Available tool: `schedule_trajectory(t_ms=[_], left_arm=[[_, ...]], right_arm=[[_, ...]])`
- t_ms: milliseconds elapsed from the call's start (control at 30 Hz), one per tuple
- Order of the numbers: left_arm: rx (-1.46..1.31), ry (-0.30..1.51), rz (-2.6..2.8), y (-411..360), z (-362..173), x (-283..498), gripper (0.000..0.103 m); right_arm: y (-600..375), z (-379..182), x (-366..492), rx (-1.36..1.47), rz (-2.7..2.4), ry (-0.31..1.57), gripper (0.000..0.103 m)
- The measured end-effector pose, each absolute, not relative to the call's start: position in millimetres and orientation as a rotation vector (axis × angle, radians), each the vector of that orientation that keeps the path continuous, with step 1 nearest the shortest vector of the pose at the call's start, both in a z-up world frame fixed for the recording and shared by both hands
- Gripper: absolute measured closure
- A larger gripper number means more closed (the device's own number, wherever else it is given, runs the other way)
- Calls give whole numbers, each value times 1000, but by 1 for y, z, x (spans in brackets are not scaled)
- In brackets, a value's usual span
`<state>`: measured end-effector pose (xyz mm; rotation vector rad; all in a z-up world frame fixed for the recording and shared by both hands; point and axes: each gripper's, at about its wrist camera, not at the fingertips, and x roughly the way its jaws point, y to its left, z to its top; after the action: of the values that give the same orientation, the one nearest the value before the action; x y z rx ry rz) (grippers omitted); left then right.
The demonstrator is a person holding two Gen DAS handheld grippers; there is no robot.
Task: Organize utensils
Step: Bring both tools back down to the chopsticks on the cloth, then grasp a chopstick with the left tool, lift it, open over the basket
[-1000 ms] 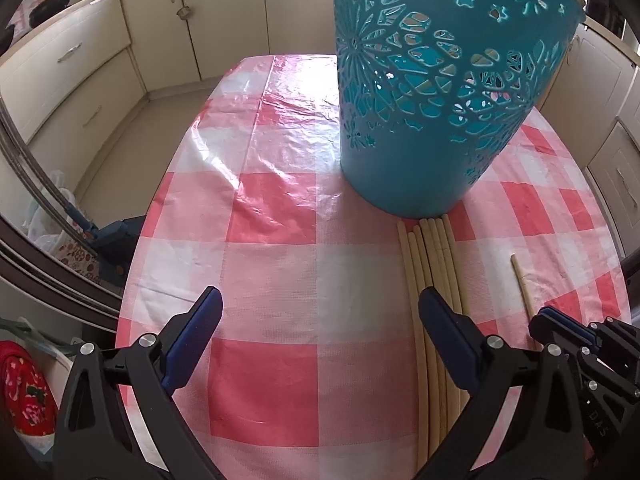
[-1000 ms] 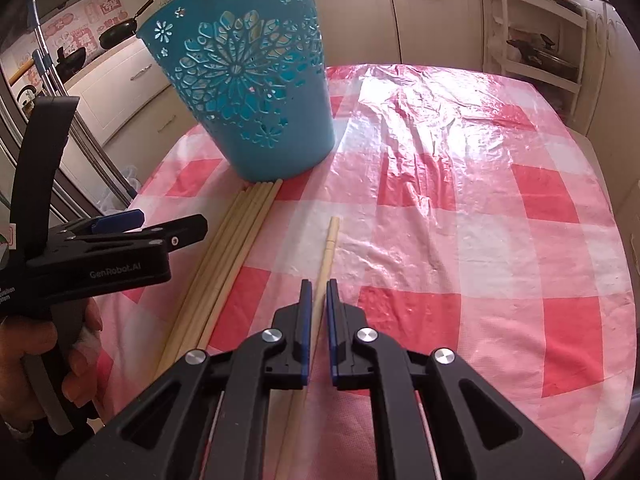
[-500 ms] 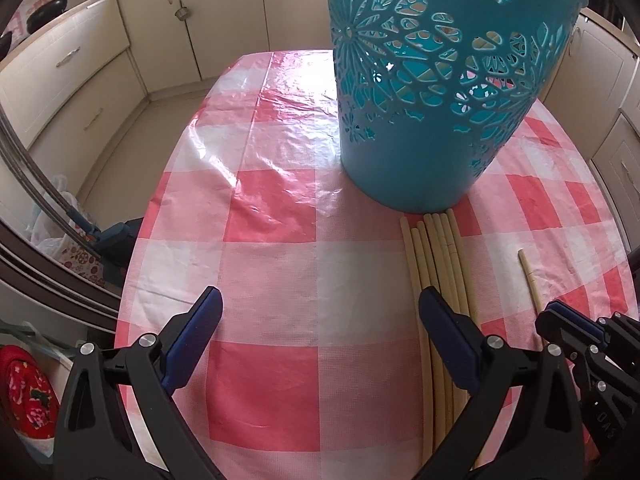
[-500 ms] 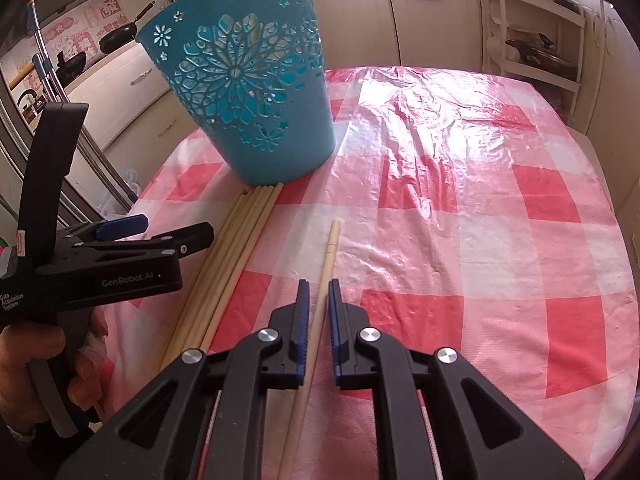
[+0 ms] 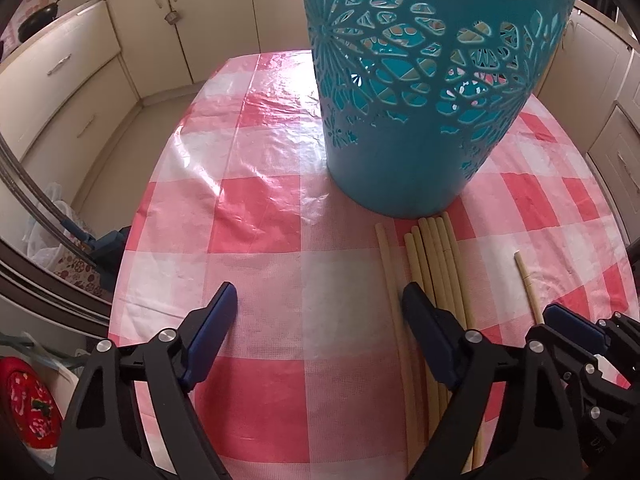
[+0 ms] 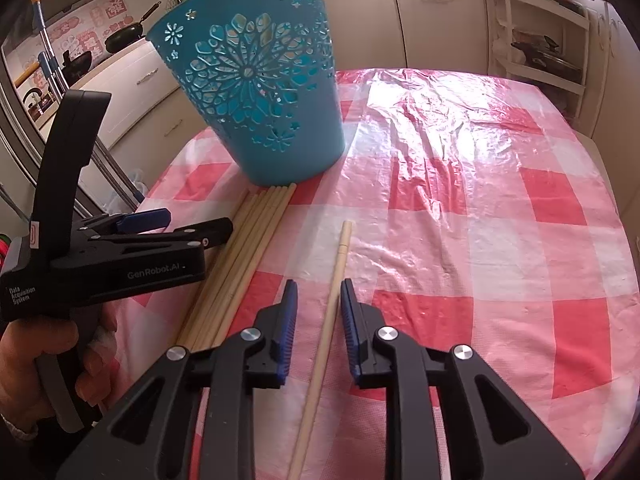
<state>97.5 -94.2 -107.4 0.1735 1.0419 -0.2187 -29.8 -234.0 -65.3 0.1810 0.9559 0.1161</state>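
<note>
Cream kitchen cabinets surround your table, covered in glossy red-and-white checked plastic. The teal cutout basket stands upright, chopsticks bundle touching its base. Your right claw, just opening, straddles a lone chopstick ungripped; your left claw, narrowing, grips nothing.

1. One teal basket with flower cut-outs stands on the table.
2. One lone chopstick lies apart from the others.
3. One bundle of chopsticks lies side by side, about six; where they overlap the exact count is hard to tell.
4. Two tools: left tool, right tool.
5. One hand is visible.
</note>
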Motion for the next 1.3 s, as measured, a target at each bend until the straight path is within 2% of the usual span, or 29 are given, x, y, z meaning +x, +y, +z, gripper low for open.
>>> schedule_trajectory(t_ms=[33,100,133,200,233,300,367,567,733,867,1067,1300], left_arm=[[173,1040,-223,-94,-106,99,33],[171,1038,-230,-94,-104,102,47],[171,1038,-236,-94,-103,103,51],[174,1038,-253,-95,-101,103,69],[177,1040,-261,-96,-101,103,74],[183,1046,-278,-99,-100,103,90],[175,1063,-297,-98,-99,102,97],[4,1141,-336,-65,-88,101,99],[-121,1051,-370,-40,-38,89,99],[-187,883,-416,-28,27,82,99],[-220,539,-463,-39,129,87,99],[-209,312,-368,-79,167,125,99]], right_arm=[[-234,-65,-30,180,114,957,81],[-233,-65,-29,171,112,959,81],[-232,-65,-29,161,110,960,81],[-229,-65,-28,141,104,959,81],[-228,-65,-28,136,103,958,81],[-229,-66,-28,142,103,957,80],[-231,-66,-29,158,108,955,80],[-238,-66,-28,196,119,952,80],[-239,-66,-29,197,120,951,80],[-238,-66,-28,197,120,951,80],[-238,-66,-29,196,120,950,80],[-236,-65,-28,183,123,949,76]])
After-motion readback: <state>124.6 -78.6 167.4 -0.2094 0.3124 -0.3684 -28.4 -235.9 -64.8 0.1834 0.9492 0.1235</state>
